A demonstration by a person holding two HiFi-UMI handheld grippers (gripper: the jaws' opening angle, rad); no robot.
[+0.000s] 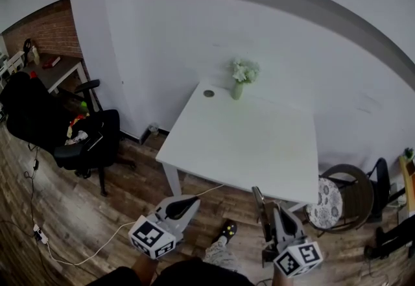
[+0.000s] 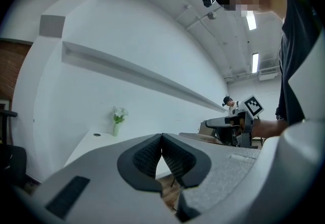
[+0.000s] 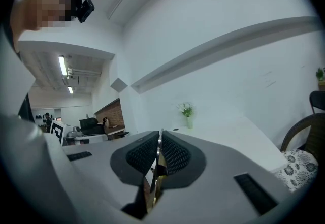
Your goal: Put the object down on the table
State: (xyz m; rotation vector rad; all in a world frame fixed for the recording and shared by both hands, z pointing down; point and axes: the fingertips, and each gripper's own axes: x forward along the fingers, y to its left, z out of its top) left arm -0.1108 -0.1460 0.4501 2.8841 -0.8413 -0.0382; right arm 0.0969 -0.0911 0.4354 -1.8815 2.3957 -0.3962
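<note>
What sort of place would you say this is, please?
Probably an office or workroom: a white table with a vase of flowers against a plain wall, a black office chair near a desk by a brick wall.

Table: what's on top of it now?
A vase of flowers at the table's far edge, a small dark disc beside it. The right gripper and its thin flat piece cover a bit of the near edge.

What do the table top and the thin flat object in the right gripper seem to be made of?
Table: probably painted wood or laminate; the top looks smooth, plain matte white.
Thin flat object: perhaps metal or glossy board; its narrow edge shines yellowish between the right gripper pads. The look leaves it open.
</note>
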